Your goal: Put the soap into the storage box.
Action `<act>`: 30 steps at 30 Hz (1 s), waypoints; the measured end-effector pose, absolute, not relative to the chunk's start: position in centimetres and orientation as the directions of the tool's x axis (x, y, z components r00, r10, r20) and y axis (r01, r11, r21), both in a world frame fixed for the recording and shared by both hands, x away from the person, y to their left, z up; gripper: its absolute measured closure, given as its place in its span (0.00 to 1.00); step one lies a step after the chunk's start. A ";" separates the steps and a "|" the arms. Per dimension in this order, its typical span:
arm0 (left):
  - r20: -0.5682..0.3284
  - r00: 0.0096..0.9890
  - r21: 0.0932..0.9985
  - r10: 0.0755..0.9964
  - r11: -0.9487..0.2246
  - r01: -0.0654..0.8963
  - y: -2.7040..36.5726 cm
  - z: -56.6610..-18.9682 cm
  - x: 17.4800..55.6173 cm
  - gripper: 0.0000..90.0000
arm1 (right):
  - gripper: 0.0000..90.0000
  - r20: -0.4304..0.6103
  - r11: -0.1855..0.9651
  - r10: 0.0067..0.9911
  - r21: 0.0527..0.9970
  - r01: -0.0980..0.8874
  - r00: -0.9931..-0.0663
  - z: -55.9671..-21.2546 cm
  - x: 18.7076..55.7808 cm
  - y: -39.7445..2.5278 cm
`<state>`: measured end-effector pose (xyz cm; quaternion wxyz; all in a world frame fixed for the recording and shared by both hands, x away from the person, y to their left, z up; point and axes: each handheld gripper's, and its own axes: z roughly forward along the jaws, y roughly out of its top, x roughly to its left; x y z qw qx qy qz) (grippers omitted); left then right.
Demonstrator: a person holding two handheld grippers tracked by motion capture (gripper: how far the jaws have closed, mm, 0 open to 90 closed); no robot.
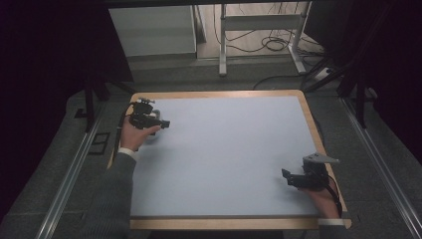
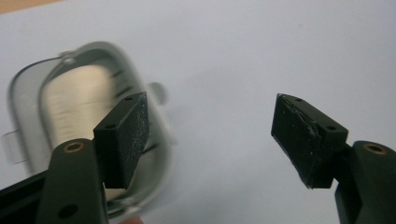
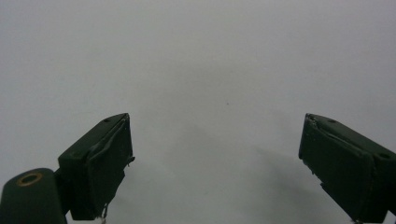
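A clear plastic container (image 2: 88,126) with a rounded rim and small side tabs lies on the pale blue table mat (image 1: 224,154), near the mat's far left corner. The left gripper (image 2: 210,135) hovers just above it with its jaws spread wide and empty; the container sits behind and beneath the left-hand pad (image 2: 123,137), not between the two. The right gripper (image 3: 215,163) hangs over bare mat near the mat's near right corner, jaws likewise parted and holding nothing, well apart from the container.
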<state>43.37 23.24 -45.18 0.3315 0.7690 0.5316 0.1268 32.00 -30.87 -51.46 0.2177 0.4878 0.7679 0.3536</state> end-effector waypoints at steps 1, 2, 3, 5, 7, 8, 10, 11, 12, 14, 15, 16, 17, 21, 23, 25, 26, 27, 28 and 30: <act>-0.156 0.420 0.652 0.894 -0.226 0.724 23.0 -45.2 42.9 0.31 | 0.11 0.010 0.275 0.902 0.756 0.593 -0.431 -51.4 32.0 -30.8; -0.154 0.438 0.659 0.886 -0.238 0.714 22.8 -45.2 42.4 0.31 | 0.11 0.010 0.275 0.902 0.756 0.593 -0.431 -51.4 32.0 -30.8; -0.142 0.474 0.669 0.869 -0.268 0.693 22.4 -45.2 41.4 0.31 | 0.11 0.008 0.277 0.901 0.761 0.587 -0.434 -51.4 31.9 -30.7; -0.136 0.490 0.672 0.861 -0.283 0.684 22.2 -45.2 41.0 0.30 | 0.11 0.003 0.282 0.899 0.761 0.584 -0.439 -51.3 31.9 -30.7; -0.135 0.509 0.684 0.850 -0.292 0.669 22.0 -45.4 40.0 0.30 | 0.11 0.001 0.282 0.899 0.762 0.582 -0.437 -51.2 31.8 -30.4; -0.138 0.516 0.687 0.845 -0.294 0.664 22.0 -45.5 39.5 0.30 | 0.11 0.001 0.282 0.899 0.762 0.582 -0.437 -51.2 31.8 -30.4; -0.145 0.528 0.695 0.837 -0.294 0.656 21.9 -45.8 38.4 0.29 | 0.11 -0.005 0.288 0.898 0.762 0.580 -0.440 -51.2 31.8 -30.2; -0.144 0.533 0.701 0.834 -0.295 0.650 21.9 -46.1 37.9 0.29 | 0.11 -0.006 0.291 0.897 0.761 0.580 -0.443 -51.2 31.8 -30.1; -0.145 0.540 0.701 0.829 -0.299 0.647 21.9 -46.3 37.4 0.29 | 0.11 -0.007 0.293 0.896 0.760 0.580 -0.444 -51.1 31.8 -30.0; -0.153 0.550 0.703 0.821 -0.301 0.645 21.9 -46.8 36.3 0.29 | 0.11 -0.011 0.299 0.893 0.762 0.574 -0.451 -51.1 31.8 -29.8; -0.155 0.552 0.706 0.819 -0.299 0.642 21.9 -47.1 35.7 0.29 | 0.11 -0.011 0.299 0.892 0.763 0.573 -0.451 -51.1 31.8 -29.6; -0.158 0.552 0.710 0.819 -0.294 0.639 22.0 -47.4 35.2 0.29 | 0.11 -0.012 0.303 0.890 0.762 0.572 -0.456 -51.1 31.8 -29.5; -0.175 0.527 0.730 0.831 -0.250 0.636 22.2 -48.1 34.2 0.29 | 0.11 -0.015 0.308 0.888 0.762 0.570 -0.459 -51.1 31.8 -29.4; -0.185 0.517 0.725 0.836 -0.239 0.646 22.5 -49.2 33.0 0.30 | 0.11 -0.014 0.308 0.887 0.763 0.569 -0.462 -51.1 31.8 -29.4; -0.171 0.520 0.719 0.837 -0.255 0.647 22.6 -49.8 32.3 0.30 | 0.11 -0.013 0.305 0.888 0.763 0.569 -0.459 -51.0 31.8 -29.5; -0.179 0.523 0.720 0.833 -0.251 0.647 22.9 -50.4 31.6 0.30 | 0.11 -0.011 0.300 0.891 0.766 0.568 -0.454 -51.0 31.8 -29.6; -0.176 0.524 0.717 0.833 -0.256 0.648 23.1 -50.7 31.3 0.30 | 0.11 -0.011 0.298 0.892 0.766 0.570 -0.452 -51.0 31.8 -29.6; -0.174 0.519 0.714 0.837 -0.255 0.652 23.2 -51.0 31.0 0.30 | 0.11 -0.012 0.298 0.893 0.765 0.570 -0.451 -51.0 31.8 -29.7; -0.178 0.513 0.712 0.840 -0.250 0.656 23.3 -51.2 30.8 0.30 | 0.11 -0.012 0.299 0.892 0.765 0.571 -0.451 -51.0 31.8 -29.7; -0.183 0.514 0.707 0.838 -0.251 0.661 23.6 -51.6 30.5 0.30 | 0.11 -0.014 0.301 0.892 0.763 0.572 -0.451 -51.0 31.7 -29.6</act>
